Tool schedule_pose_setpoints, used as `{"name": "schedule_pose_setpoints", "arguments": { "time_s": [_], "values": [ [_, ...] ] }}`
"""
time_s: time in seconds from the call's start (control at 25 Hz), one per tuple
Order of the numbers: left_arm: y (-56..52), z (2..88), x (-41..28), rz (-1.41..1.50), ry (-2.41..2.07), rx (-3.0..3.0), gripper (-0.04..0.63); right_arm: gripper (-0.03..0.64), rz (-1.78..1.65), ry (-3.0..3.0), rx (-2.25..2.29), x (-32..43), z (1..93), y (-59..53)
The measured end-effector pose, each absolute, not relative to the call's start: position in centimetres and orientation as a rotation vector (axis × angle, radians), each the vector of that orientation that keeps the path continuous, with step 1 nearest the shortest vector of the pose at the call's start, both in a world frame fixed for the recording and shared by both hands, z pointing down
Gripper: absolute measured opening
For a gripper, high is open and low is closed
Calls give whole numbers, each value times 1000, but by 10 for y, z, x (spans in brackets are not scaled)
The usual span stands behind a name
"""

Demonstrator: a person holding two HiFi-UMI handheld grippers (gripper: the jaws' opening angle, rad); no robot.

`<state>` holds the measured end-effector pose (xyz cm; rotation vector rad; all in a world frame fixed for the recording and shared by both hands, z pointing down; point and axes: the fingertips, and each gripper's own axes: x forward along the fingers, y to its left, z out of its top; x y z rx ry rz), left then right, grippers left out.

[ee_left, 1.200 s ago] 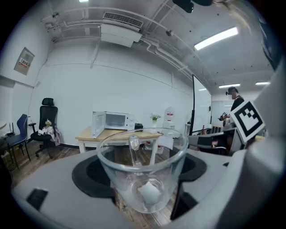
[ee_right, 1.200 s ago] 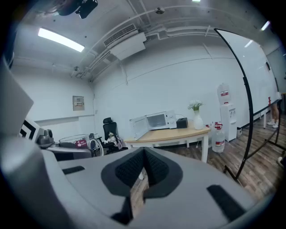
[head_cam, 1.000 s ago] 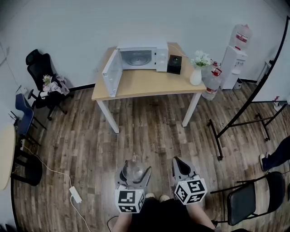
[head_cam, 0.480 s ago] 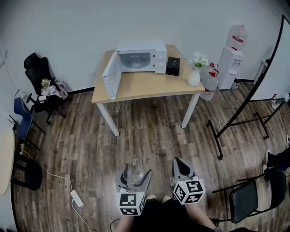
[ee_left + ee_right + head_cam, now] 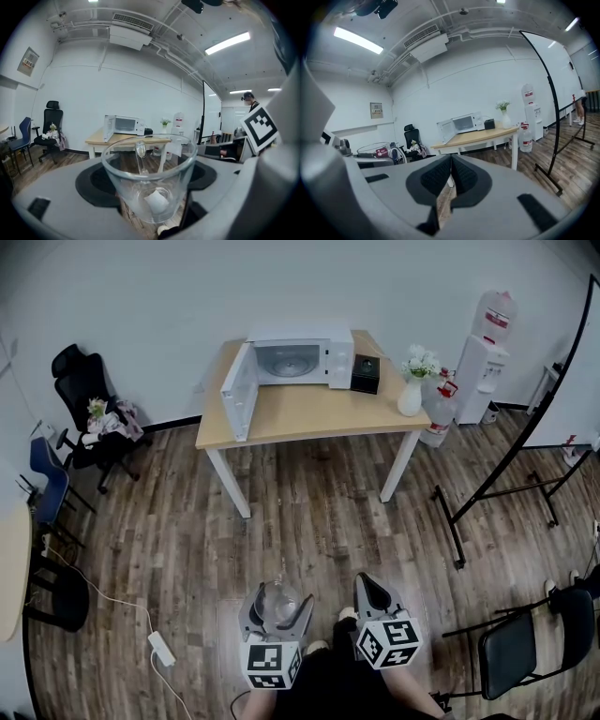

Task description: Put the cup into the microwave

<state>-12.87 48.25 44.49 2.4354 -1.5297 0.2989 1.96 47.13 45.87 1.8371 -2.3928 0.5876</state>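
Glass cup [image 5: 149,180] shown clamped between the two jaws of the left claw [image 5: 279,600], which are closed against its sides. The cup is held upright with its mouth uppermost, low and in front of the person, presumably so that it can be carried level. The right claw [image 5: 370,589] is shown with its jaws brought together and nothing between them; it is judged to be kept free as the idle hand. The microwave [image 5: 298,359] is seen at the rear of the tabletop [image 5: 309,415], well apart from the cup across open wooden floor [image 5: 309,512]. Its door [image 5: 238,391] is swung fully open to the left, so the cavity is exposed and no opening step is thought to be needed. The approach is judged not yet completed, and the placing of the cup not begun.
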Motion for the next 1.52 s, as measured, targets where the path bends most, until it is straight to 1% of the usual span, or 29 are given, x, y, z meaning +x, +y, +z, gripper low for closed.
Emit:
{"name": "schedule_pose_setpoints", "arguments": {
  "time_s": [0.68, 1.52],
  "values": [
    [432, 446, -126, 304, -1557, 2442, 400, -6, 590, -2393, 1839, 27, 460, 420],
    [292, 455, -99, 348, -1631, 2412, 400, -6, 586, -2445, 1753, 46, 462, 268]
  ]
}}
